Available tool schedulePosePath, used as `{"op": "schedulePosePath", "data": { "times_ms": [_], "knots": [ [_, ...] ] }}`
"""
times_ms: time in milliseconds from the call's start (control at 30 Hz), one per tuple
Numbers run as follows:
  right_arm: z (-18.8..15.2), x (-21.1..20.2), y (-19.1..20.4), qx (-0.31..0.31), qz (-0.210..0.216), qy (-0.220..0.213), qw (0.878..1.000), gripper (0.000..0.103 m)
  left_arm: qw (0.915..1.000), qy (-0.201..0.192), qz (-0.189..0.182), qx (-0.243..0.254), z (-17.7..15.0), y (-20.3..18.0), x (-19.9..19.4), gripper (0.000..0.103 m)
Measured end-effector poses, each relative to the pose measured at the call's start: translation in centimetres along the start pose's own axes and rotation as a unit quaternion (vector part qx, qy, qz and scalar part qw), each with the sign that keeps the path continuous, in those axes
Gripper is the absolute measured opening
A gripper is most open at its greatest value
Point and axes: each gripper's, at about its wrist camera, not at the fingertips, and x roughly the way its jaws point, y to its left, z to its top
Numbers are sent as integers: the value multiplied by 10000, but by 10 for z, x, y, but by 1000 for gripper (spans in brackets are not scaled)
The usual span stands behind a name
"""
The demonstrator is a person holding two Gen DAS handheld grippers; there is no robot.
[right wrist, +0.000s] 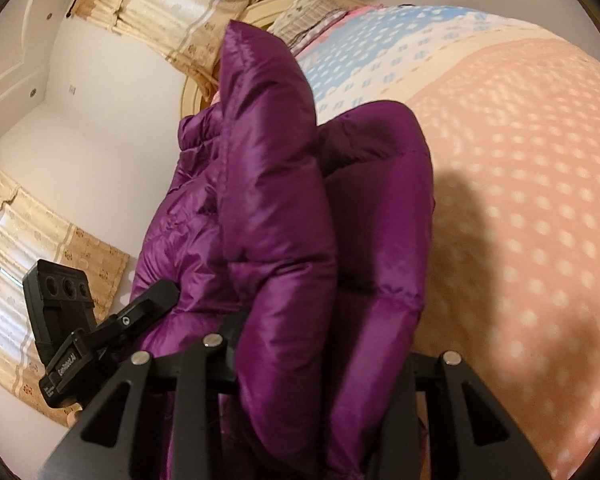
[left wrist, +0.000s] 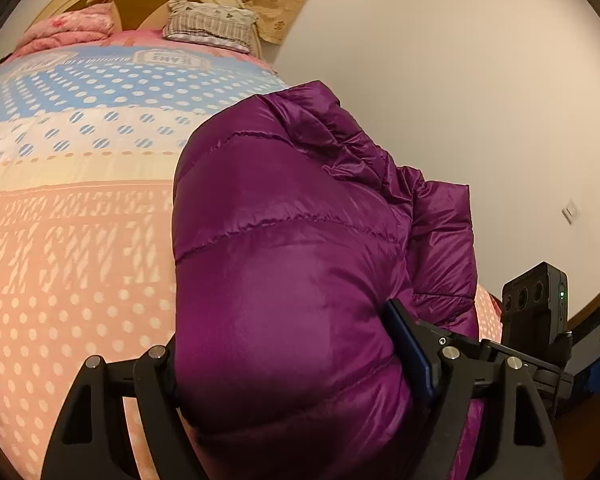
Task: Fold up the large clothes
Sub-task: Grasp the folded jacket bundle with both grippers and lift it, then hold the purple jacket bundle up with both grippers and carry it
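We are holding a big, shiny purple puffy jacket (left wrist: 292, 248) up off the bed with the dotted pink, cream and blue cover (left wrist: 80, 208). It hangs between our two tools, with the bed beneath and beyond it.

Our left gripper (left wrist: 296, 364) has a thick, fat bunch of the jacket between its black fingers. The fingers stand wide, but the puffy cloth fills the whole gap, so we think they are clamped on it. Our right gripper (right wrist: 324, 360) has a thinner fold of the same jacket (right wrist: 284, 216) running up out of its fingers, and these sit closer together, pinched on the cloth.

In both views the jacket starts right at the fingers and stretches away from us, toward the far end of the bed where a grey and white patterned pillow (left wrist: 210, 24) lies. So its long way runs forward from our hands, not side to side. Both hands are right on the jacket, so neither one is nearer.

We think the next move is to lay the jacket down on the bed cover, long way pointing at the pillow, so it can be smoothed and folded. No neat fold shows yet.
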Motion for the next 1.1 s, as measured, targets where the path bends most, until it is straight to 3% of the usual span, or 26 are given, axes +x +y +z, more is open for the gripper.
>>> {"op": "schedulePosePath", "data": {
  "times_ms": [500,867,1100],
  "knots": [
    [-9,-7,15,159,-346,-34,9993,38,9994,215,-180,-178,-22,-14,16,81],
    [3,9,29,-61,-319,130,9994,38,9976,137,-121,-664,-20,17,21,81],
    [12,24,47,-208,-383,106,9990,38,9978,101,-204,-619,-11,17,19,81]
  ]
}}
